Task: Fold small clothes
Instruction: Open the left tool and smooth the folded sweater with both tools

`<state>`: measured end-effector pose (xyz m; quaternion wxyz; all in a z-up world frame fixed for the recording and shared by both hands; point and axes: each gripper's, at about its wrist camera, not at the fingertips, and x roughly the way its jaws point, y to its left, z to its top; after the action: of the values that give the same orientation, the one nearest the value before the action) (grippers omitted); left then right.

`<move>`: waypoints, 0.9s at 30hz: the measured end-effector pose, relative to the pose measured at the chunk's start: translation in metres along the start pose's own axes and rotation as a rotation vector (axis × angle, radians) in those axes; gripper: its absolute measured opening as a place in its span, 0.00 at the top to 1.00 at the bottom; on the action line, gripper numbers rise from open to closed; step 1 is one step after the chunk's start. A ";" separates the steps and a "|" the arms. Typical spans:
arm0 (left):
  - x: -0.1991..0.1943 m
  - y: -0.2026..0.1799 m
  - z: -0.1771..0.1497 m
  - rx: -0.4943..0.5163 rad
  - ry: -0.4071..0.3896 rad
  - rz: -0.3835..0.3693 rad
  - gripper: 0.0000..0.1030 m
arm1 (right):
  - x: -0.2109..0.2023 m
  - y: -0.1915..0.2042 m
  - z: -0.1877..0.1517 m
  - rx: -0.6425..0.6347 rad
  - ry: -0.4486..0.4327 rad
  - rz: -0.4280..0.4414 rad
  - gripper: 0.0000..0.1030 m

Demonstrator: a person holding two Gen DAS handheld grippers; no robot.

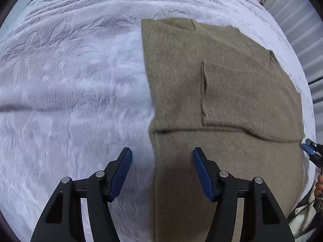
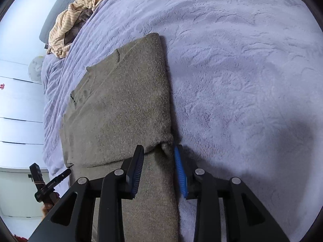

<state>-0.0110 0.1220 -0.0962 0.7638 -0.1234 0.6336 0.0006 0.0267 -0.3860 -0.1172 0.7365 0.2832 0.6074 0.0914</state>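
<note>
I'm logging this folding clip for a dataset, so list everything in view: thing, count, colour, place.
Folded garment: one, olive-brown knit, flat on the bed, one layer folded over another.
Blanket: one, pale lilac plush, covering the bed under the garment.
Crumpled clothes: one heap, cream striped with something grey, at the far edge of the bed.
White drawers: one unit, beside the bed.
Left tongs: one, black with blue pads, open above the garment's left edge.
Right tongs: one, black with blue pads, open around the garment's folded corner at its right edge.
</note>
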 end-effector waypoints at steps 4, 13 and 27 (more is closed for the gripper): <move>-0.010 -0.008 -0.015 0.010 0.023 -0.011 0.33 | -0.010 0.014 -0.014 -0.020 0.012 -0.007 0.55; -0.037 -0.019 -0.044 0.010 0.026 -0.022 0.20 | -0.012 0.056 -0.053 -0.106 0.089 0.017 0.46; -0.046 -0.049 -0.063 0.063 0.104 0.022 0.20 | -0.015 0.101 -0.107 -0.284 0.168 0.066 0.16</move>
<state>-0.0732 0.0700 -0.0535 0.7333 -0.0922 0.6734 -0.0171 -0.0569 -0.2776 -0.0622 0.7123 0.1875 0.6383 0.2236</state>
